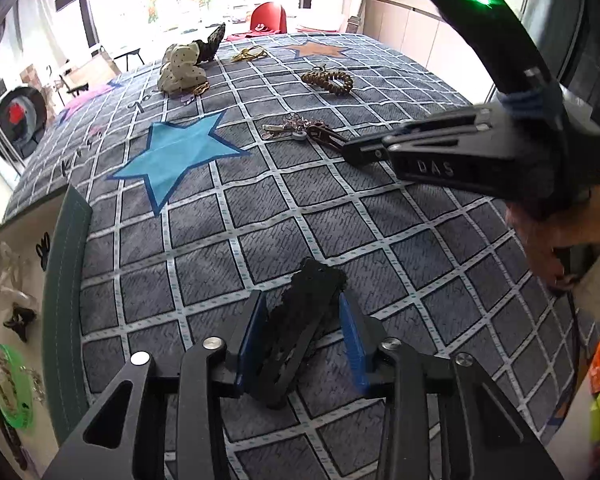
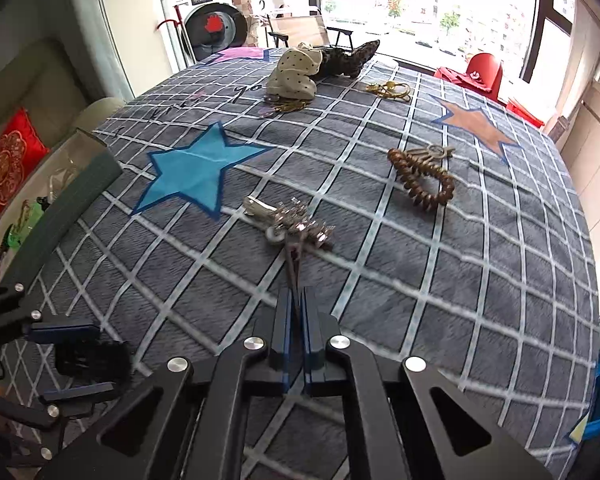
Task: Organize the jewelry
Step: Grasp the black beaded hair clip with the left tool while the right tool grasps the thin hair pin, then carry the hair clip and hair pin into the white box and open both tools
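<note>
On the checked blue-grey cloth (image 1: 228, 232) lies a black lace hair piece (image 1: 300, 332). My left gripper (image 1: 302, 298) has its blue pads (image 1: 250, 332) closed against its two sides; the right wrist view shows this grip low on the left, with the left gripper (image 2: 104, 358) around the black piece (image 2: 92, 356). Farther out, my right gripper (image 2: 296, 292) is shut on a thin brown clip (image 2: 292, 268). That clip reaches back to a crystal-studded hair clip (image 2: 300, 220). From the left wrist view, the right gripper (image 1: 350, 150) pinches the brown clip (image 1: 326, 136).
A green-edged organizer box (image 1: 66, 300) with a white inside and several small pieces stands at the left. A brown spiral hair tie (image 2: 424, 180), a cream dotted scrunchie (image 2: 296, 76), a black dotted scrunchie (image 2: 348, 60) and a gold chain (image 2: 390, 90) lie farther back. A hand (image 1: 560, 248) holds the right gripper.
</note>
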The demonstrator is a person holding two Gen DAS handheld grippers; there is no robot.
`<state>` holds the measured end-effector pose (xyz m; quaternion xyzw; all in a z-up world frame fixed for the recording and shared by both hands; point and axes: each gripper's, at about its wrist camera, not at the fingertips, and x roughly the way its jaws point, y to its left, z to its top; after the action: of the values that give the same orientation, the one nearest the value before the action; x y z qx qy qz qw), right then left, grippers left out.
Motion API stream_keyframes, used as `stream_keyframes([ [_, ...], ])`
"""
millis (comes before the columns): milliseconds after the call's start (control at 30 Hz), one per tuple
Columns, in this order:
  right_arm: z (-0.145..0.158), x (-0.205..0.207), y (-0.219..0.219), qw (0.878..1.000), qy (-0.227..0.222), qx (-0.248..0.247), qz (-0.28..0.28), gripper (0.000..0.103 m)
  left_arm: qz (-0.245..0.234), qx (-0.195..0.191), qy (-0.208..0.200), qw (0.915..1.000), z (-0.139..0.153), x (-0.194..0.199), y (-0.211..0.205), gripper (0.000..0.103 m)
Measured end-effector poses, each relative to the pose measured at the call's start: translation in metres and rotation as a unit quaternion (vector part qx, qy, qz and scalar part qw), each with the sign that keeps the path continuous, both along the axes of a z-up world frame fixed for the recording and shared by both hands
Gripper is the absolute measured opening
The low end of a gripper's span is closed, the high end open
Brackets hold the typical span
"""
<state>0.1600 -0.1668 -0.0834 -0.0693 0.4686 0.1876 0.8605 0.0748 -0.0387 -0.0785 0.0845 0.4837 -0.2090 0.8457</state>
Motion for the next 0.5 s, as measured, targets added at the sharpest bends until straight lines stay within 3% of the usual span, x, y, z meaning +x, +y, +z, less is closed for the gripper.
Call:
stream_keyframes([
  [100, 0.001, -0.007, -0.002, 1.0, 0.01, 0.015, -0.017, 0.003, 0.011, -0.011, 0.004, 0.9999, 0.0, -0.002, 0.004, 0.033],
  [500, 0.007, -0.047, -0.013, 0.993, 0.048, 0.08, -0.076, 0.003, 0.04, -0.031, 0.015, 0.9986, 0.002, -0.021, 0.018, 0.033],
])
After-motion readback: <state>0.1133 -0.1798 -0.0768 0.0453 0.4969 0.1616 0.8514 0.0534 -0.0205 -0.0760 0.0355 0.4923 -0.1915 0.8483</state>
